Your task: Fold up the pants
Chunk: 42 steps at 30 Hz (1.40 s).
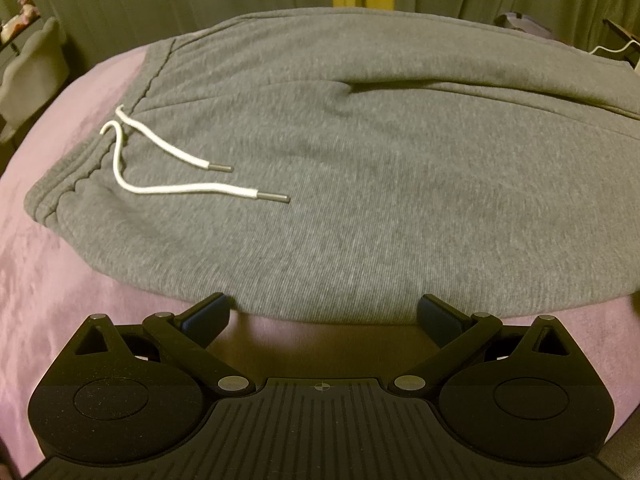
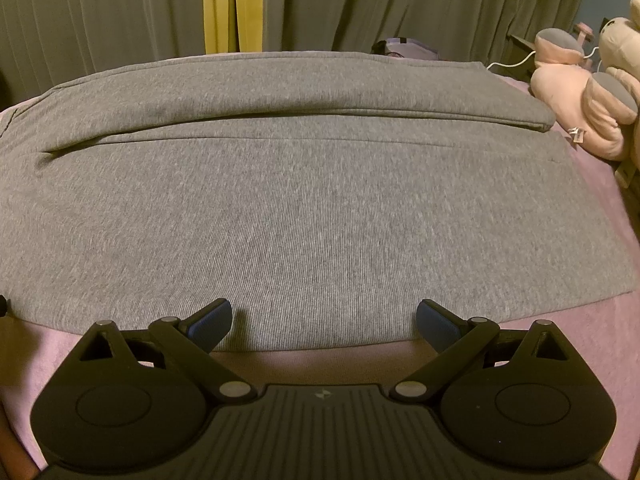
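A: On the pink bedspread (image 1: 60,320) the grey pants (image 1: 340,184) lie flat, waistband (image 1: 60,196) toward the left gripper's side, the white drawstring (image 1: 168,188) loose on top. The legs run toward the right gripper's side, and the far leg appears to lap a little over the near one along the middle seam.

B: And the grippers?

A: The left gripper (image 1: 323,312) sits at the near edge of the cloth, fingers spread wide, holding nothing. The right gripper (image 2: 324,320) is the same: released, its blue pads (image 2: 212,326) just over the near hem, nothing between them.

B: So the step in hand looks like taking the near edge for a lengthwise fold.

A: Probably. To do it well, each gripper should slide its lower finger under the edge so it catches both layers of the leg, not only the top one. The two should close at matching depth and lift together, so the cloth stays taut between them.

B: Any risk?

A: The drawstring may drag or bunch, and the soft toys (image 2: 580,92) beside the leg ends crowd the right side.
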Available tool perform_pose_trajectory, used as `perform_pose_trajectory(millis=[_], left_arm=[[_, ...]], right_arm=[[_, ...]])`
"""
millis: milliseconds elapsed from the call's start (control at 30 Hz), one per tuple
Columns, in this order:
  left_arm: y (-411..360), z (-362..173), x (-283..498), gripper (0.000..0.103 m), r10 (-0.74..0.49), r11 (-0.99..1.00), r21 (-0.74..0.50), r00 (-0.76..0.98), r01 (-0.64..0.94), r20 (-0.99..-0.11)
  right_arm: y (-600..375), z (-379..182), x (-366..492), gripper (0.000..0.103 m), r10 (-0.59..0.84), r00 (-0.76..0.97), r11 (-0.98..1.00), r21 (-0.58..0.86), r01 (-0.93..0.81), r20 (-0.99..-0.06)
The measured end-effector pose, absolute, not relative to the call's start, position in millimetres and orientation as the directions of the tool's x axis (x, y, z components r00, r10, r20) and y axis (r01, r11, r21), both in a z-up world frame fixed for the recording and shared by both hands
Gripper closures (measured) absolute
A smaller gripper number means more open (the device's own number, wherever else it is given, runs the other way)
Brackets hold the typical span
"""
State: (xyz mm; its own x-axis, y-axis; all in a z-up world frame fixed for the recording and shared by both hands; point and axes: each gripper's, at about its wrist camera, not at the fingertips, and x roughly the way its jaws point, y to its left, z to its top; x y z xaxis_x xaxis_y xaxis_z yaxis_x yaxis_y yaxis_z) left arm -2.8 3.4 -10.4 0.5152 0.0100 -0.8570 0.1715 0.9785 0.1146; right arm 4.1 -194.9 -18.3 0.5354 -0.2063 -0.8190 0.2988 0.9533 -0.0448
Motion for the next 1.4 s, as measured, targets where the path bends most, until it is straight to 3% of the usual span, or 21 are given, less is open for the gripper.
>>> perform_pose_trajectory(millis=[1400], left_arm=[[1.0, -13.7, 2.5, 0.0, 0.021, 0.977, 0.122, 0.488, 0.174, -0.872]], right_arm=[[-198.9, -25.8, 9.9, 0.004, -0.162, 0.518, 0.95, 0.01, 0.313, -0.84]])
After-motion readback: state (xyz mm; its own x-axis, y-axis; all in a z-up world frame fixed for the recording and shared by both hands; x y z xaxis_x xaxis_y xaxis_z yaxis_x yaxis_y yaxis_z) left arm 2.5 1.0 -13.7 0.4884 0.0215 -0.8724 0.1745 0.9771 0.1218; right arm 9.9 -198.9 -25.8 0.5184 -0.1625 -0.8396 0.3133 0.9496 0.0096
